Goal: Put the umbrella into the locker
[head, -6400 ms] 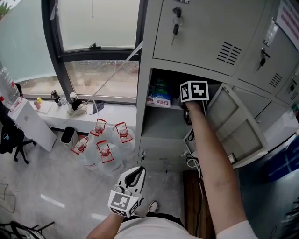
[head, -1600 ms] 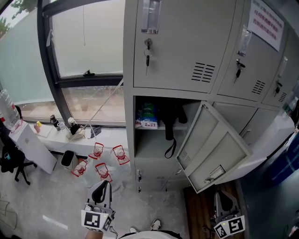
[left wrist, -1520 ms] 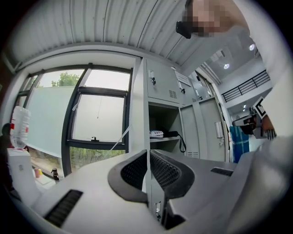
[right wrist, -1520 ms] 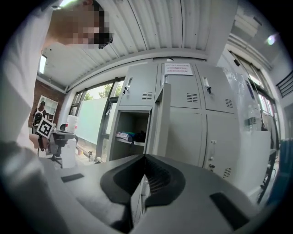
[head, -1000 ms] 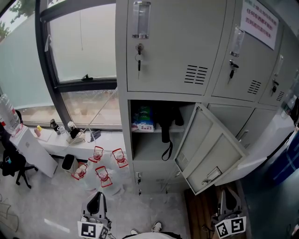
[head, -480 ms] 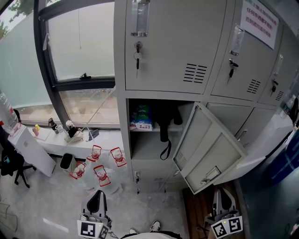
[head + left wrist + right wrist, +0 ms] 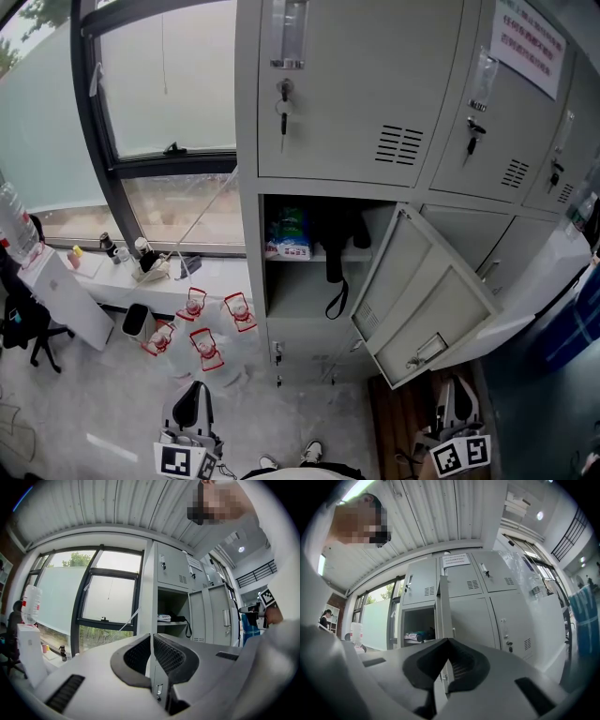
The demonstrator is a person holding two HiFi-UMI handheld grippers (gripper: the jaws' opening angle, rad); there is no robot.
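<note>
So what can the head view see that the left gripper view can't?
Only the head view shows the water jugs standing on the floor and a shoe at the bottom edge. Only the left gripper view shows the ribbed ceiling. Both show the open locker with the black umbrella on its shelf, strap hanging down, and the big window beside it.

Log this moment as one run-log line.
umbrella: on locker shelf | locker door: open | left claw: shut, empty | right claw: shut, empty
</note>
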